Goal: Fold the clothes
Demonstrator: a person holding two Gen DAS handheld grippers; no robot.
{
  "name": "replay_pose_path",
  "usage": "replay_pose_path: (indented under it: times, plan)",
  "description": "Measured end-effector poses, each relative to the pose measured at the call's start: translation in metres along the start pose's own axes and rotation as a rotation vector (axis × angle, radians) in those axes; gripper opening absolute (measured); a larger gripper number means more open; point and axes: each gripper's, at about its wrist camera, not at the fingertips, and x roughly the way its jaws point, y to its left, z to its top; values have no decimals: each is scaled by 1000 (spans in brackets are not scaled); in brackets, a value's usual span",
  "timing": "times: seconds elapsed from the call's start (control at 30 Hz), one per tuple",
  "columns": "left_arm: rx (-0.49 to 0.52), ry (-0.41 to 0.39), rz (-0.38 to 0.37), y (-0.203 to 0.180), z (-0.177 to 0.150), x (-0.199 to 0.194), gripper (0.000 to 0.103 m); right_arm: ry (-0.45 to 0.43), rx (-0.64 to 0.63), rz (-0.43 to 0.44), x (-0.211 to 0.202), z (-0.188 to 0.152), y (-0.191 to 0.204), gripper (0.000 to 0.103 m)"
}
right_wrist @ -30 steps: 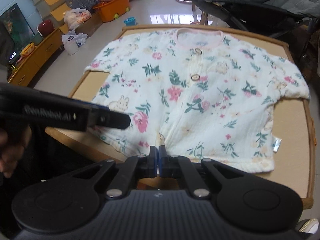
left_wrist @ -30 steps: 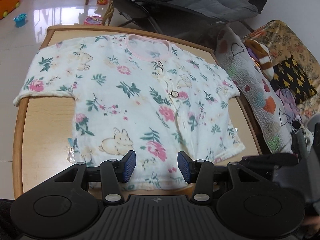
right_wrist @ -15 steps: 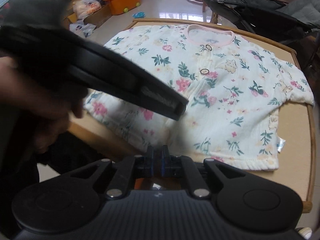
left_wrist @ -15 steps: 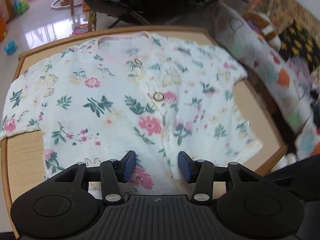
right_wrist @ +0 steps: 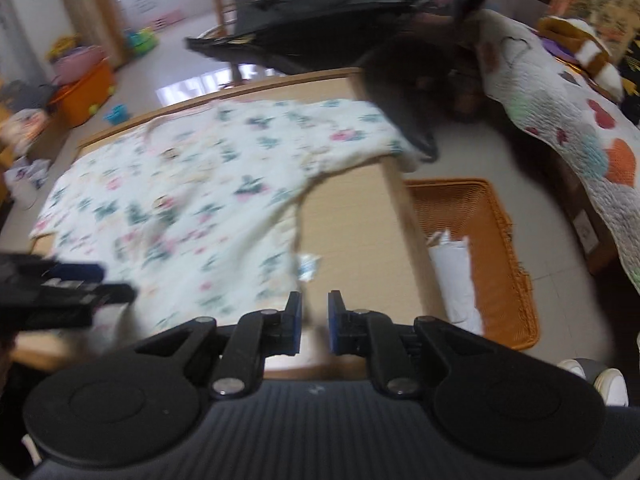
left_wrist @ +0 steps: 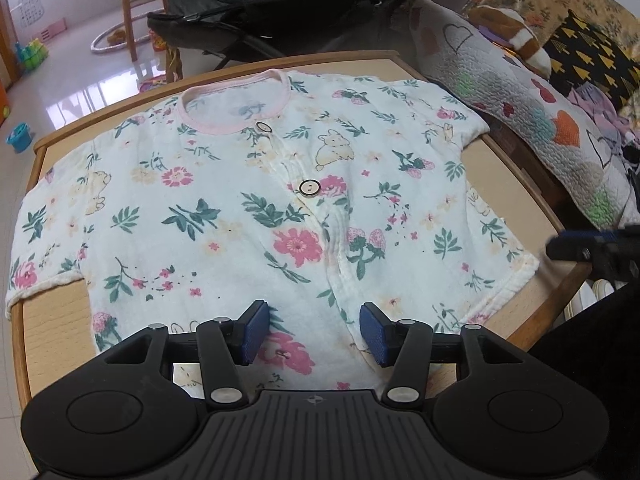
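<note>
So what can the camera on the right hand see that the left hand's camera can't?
Only the right wrist view shows the orange basket on the floor beside the table, with something white inside, and an orange bin farther back. Only the left wrist view shows the shirt's two buttons sharply, plus the black pillow. Both show the floral shirt lying flat on the wooden table, and the heart quilt.

Shirt (left_wrist: 224, 200): soft crinkled cloth, matt, floral print, glossy buttons. Worktop (left_wrist: 52, 320): smooth light wood, satin finish. Left tongs (left_wrist: 312, 334): matt black plastic, textured blue pads (left_wrist: 374, 334). Basket (right_wrist: 496, 240) at 3 o'clock: woven orange plastic. Floor: glossy tile.
</note>
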Motion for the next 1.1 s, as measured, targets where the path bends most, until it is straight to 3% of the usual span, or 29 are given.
replay_pose_path:
  times: [0.27,0.47,0.83,1.1]
  plan:
    - [-11,-5,-12,3,-1,0,54,42,-30,-25,27,0,13,12]
    - [-9,-13,-15,1,-2,1,57,40,-55,-23,23,-2,16,2]
    - [-21,-28,-25,6,0,3,58,91,-35,-45,17,-7,13,1]
    - [-10,-41,-28,7,-1,3,58,95,-117,-83,10,3,27,6]
